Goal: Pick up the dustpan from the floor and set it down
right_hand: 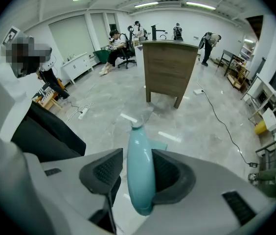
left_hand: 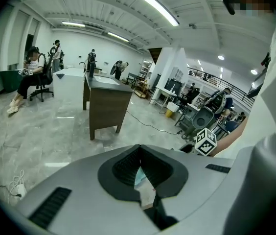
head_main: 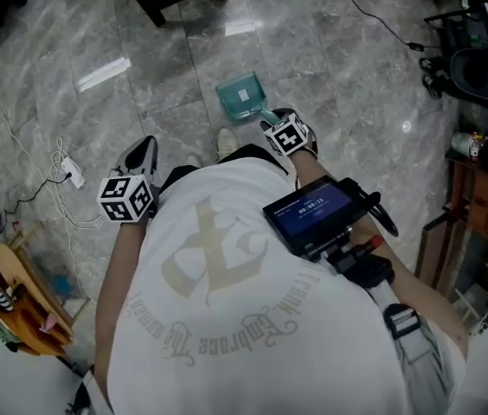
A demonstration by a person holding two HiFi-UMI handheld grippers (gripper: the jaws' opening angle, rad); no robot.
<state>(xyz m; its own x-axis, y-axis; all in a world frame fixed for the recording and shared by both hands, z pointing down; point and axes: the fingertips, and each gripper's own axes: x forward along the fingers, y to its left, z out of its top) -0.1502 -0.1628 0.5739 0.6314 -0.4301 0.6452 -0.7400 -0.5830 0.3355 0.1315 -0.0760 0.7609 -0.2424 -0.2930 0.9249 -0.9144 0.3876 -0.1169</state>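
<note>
Now right gripper steeply down, fingers apart around dustpan handle; left gripper fingers together, empty.

Bright, even indoor light all round. In the left gripper view a long ceiling strip light blazes at the upper middle, nearly blown out, with more tubes behind it. In the head view, the polished floor throws back white glare bars at upper left and top centre, plus a small hot spot at right. The shirt washes pale along the bottom, and the little screen glows blue. Both gripper views bulge hard, lines bowing, corners gone black. In the right gripper view, a soft shadow pools under the cabinet. Shadows elsewhere stay faint.
</note>
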